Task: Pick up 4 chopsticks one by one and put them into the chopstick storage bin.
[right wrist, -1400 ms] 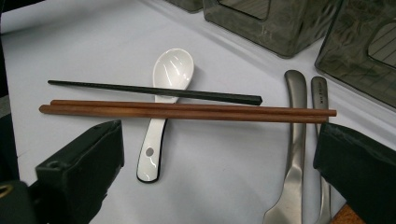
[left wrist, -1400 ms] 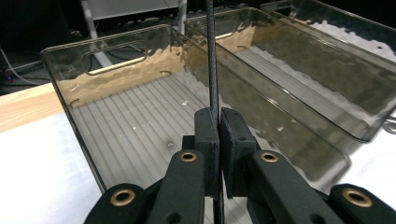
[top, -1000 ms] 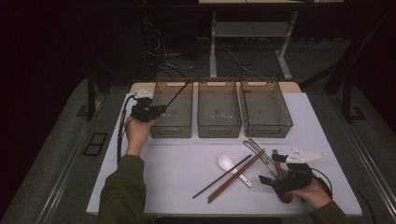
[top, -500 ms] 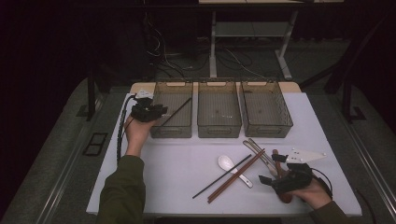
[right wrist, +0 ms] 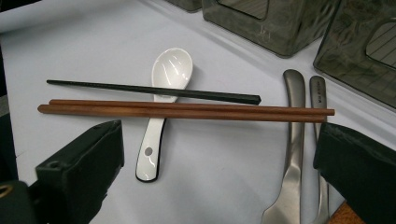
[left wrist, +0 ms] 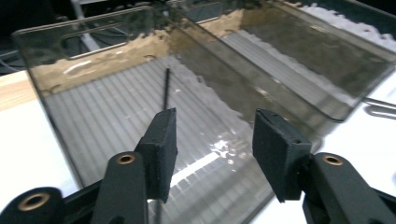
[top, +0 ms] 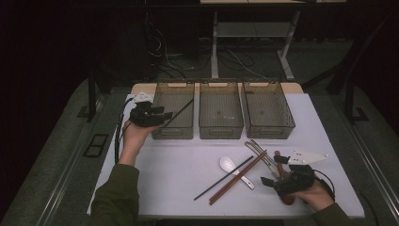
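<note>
- One thin black chopstick lay slanted in the left bin, its end just beside the left gripper.
- Left gripper: jaws had just been opening, half apart, gripping nothing.
- Three bins counted.
- Right gripper: wide apart, empty, over two brown chopsticks, one black chopstick, one spoon.

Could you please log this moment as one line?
left gripper: jaws just opening, chopstick in left bin | right gripper: open over utensils
</note>
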{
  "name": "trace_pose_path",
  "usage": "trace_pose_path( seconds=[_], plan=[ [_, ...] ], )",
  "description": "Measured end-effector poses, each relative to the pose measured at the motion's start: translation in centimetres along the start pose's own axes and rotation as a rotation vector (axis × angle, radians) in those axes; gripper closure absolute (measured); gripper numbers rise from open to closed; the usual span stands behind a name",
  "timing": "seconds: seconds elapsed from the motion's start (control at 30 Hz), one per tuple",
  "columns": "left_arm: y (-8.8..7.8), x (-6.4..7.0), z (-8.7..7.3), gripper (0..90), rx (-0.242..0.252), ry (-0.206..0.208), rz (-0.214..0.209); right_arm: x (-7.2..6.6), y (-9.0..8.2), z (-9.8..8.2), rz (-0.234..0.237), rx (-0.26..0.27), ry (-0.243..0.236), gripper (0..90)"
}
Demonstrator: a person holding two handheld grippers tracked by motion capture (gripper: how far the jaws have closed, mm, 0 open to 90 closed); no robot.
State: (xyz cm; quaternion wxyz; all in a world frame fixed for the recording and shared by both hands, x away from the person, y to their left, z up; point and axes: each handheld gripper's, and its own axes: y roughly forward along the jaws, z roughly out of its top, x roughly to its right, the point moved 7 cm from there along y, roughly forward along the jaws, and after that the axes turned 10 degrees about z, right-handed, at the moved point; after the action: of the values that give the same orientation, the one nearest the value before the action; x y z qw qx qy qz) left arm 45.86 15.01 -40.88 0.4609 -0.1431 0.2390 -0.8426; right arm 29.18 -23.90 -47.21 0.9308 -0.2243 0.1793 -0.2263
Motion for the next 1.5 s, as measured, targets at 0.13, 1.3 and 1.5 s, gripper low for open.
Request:
trace_pose_path(
  seconds=[0.13,1.3,1.5],
  plan=[
    [-0.9,1.1,0.0,44.7,0.016,-0.003,-0.033,0.0,0.0,0.0,-0.001,0.002,0.000,1.6],
    [-4.6,11.0,-6.1,25.5,0.041,0.085,-0.188,-0.2,-0.1,0.1,0.000,0.008,-0.004,1.6],
    [-4.1,13.0,-7.4,29.7,0.026,0.115,-0.216,-0.2,-0.2,0.1,0.000,0.008,-0.005,1.6]
  ],
)
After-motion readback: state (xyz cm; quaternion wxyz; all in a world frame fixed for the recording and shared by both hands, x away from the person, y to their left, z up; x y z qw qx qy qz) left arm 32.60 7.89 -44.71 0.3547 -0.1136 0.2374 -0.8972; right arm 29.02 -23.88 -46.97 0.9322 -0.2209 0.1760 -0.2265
